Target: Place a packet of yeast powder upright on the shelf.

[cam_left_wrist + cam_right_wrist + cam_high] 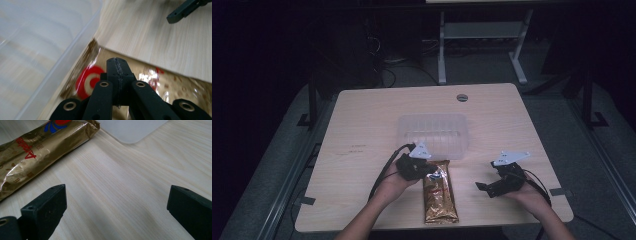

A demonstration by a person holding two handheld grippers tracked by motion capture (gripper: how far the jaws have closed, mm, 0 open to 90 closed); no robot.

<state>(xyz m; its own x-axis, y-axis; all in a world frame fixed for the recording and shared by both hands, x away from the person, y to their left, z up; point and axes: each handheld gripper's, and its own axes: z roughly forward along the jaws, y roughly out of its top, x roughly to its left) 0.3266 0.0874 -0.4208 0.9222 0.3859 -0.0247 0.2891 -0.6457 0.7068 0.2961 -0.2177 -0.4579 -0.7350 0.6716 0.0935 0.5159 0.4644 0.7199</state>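
Left gripper fingers closed tight on top edge of gold snack packet, packet flat on counter. Clear plastic bin just beyond fingers. Right gripper fingers wide open, nothing between. Guess next: lift packet, swing into bin.

Dim room, black surroundings beyond the lit table, glare on the gold packet toward 3 o'clock in the left gripper view, clear tub motion-blurred at 9 o'clock, right gripper view bright, near jaws soft
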